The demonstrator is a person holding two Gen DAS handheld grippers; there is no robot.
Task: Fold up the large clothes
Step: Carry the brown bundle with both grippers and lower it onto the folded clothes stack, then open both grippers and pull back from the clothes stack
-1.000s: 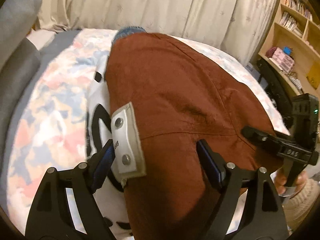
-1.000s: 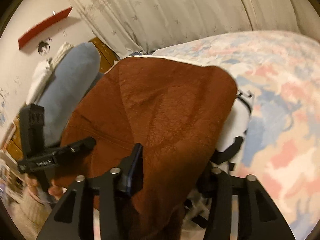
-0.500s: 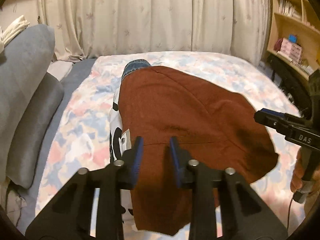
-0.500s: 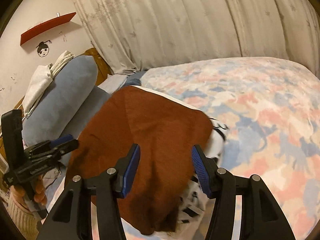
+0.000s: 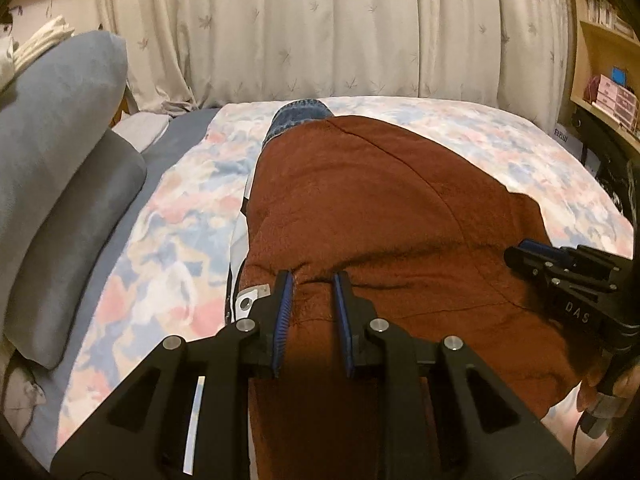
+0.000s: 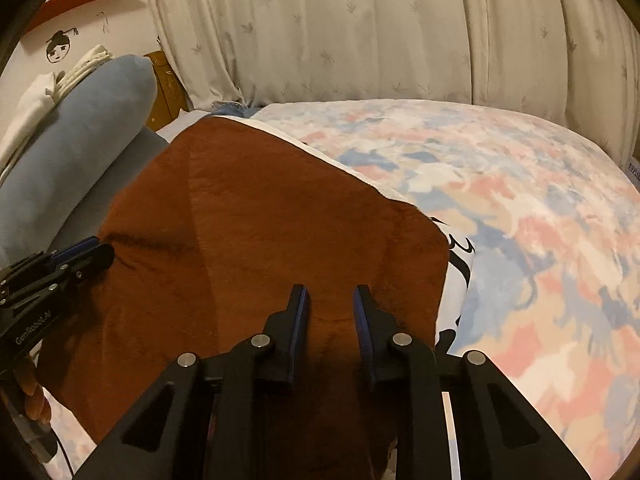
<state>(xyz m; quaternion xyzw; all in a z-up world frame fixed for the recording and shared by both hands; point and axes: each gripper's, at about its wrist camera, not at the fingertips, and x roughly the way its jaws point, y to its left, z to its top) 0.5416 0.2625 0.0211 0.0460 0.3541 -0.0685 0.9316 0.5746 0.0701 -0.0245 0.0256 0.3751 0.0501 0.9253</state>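
Observation:
A large rust-brown fleece garment [image 5: 380, 208] lies spread on the bed, its white black-printed lining showing along one edge [image 6: 456, 280]. My left gripper [image 5: 312, 280] is nearly shut, pinching a fold of the brown fabric near its near-left edge, next to a white snap tab [image 5: 250, 298]. My right gripper [image 6: 328, 294] is likewise narrowed on the brown fabric at the near-right edge. Each gripper shows in the other's view: the right one [image 5: 560, 276], the left one [image 6: 60, 268]. The garment [image 6: 260, 232] hangs over the bed's near edge below the fingers.
The bed has a floral pink-and-blue cover [image 6: 500, 184]. Blue jeans [image 5: 300, 114] lie under the garment's far end. Grey-blue cushions [image 5: 60, 140] stand on the left, curtains [image 5: 320, 28] behind, and a bookshelf [image 5: 608, 80] to the right.
Both grippers pulled back toward the near edge and closed from wide open onto the brown fabric. The garment now lies flatter and further spread across the bed.

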